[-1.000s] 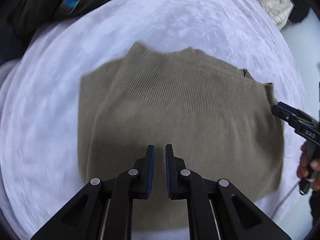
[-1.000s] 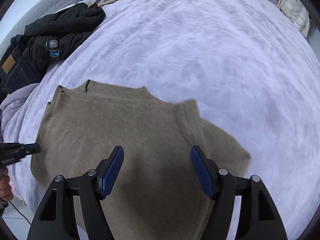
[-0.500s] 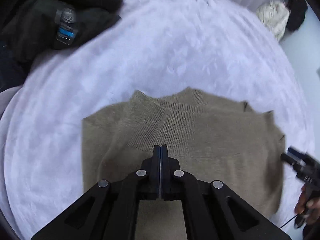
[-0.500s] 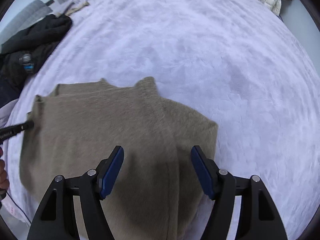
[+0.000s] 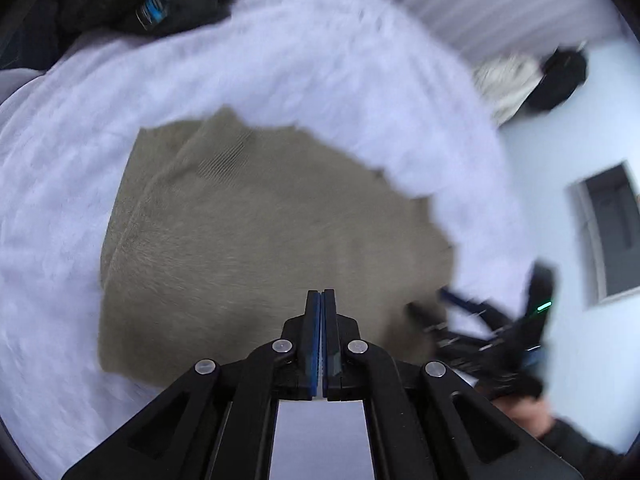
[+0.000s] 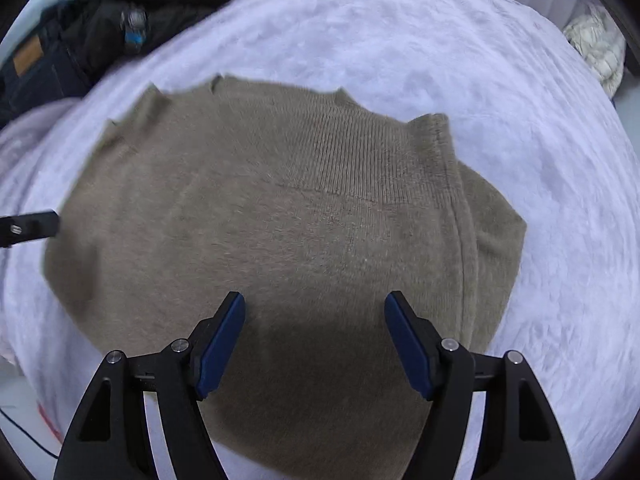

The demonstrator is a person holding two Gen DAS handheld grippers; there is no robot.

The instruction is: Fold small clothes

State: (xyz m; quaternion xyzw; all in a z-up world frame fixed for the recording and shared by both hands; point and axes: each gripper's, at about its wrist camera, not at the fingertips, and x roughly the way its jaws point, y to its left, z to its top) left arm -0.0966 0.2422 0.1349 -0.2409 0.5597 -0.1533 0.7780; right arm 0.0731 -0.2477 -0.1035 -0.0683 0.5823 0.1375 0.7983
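**On the bed, a folded sweater under two claws**

Across the pale fleece bed cover (image 6: pixel 400 40) lies the folded olive sweater (image 6: pixel 280 220), flat, ribbed collar on its far edge. Above its near edge the left claw (image 5: pixel 321 300) has its blue pads pressed together, empty. The right claw (image 6: pixel 314 320) is spreading its jaws over the sweater's near part, nothing between them. Beyond the sweater's far left corner sits a heap of dark clothes (image 6: pixel 120 20).

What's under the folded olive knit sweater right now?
The olive knit sweater lies on a pale lilac fuzzy blanket, which shows all around it. Anything beneath its folded layers is covered.
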